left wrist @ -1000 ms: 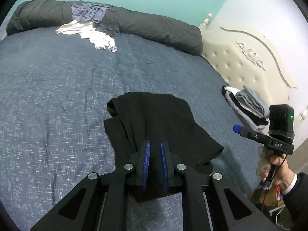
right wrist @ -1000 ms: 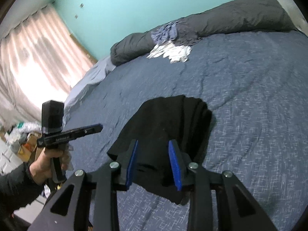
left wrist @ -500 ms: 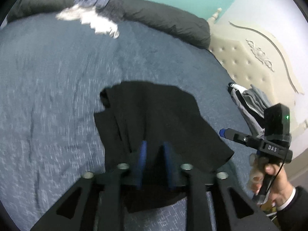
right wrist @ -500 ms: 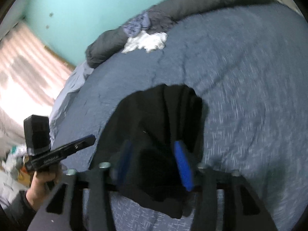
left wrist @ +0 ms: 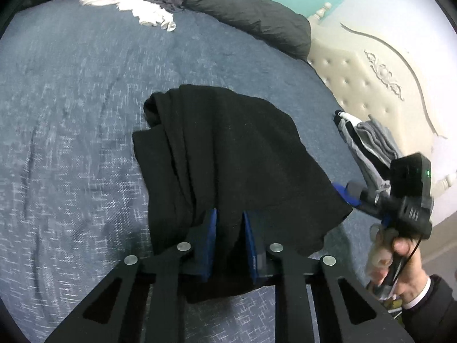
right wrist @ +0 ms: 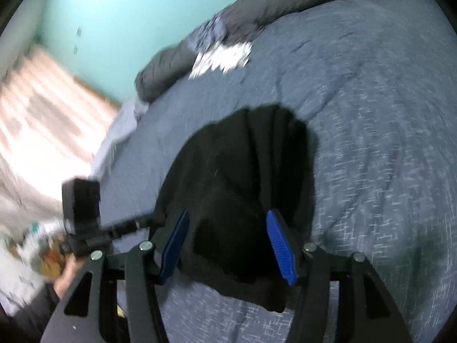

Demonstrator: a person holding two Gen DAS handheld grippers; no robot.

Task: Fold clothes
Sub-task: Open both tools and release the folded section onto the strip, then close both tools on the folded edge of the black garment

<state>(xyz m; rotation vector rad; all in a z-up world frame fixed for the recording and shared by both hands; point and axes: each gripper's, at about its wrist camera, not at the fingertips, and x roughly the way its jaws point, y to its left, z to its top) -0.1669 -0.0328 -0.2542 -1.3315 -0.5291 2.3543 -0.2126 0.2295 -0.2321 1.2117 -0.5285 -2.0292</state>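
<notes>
A black garment (left wrist: 228, 148) lies bunched on the blue bedspread (left wrist: 71, 114), its near edge lifted. My left gripper (left wrist: 230, 240) is shut on that near edge, with black cloth pinched between the blue pads. In the right wrist view the same garment (right wrist: 251, 171) lies under my right gripper (right wrist: 228, 245), which is wide open with its blue pads either side of the cloth's near part. In the left wrist view, the right gripper (left wrist: 351, 193) is held by a hand at the garment's right corner. The left gripper (right wrist: 137, 224) shows in the right wrist view at the garment's left edge.
A dark grey rolled duvet (left wrist: 242, 8) runs along the far edge of the bed, with a white and blue pile of clothes (left wrist: 142, 8) against it. A stack of folded clothes (left wrist: 368, 140) sits by the cream headboard (left wrist: 371, 80). A curtained window (right wrist: 37, 120) is on the left.
The right gripper's jaws have spread much wider apart. Both grippers have moved forward and lower over the black garment. The left gripper has stayed shut on the cloth.
</notes>
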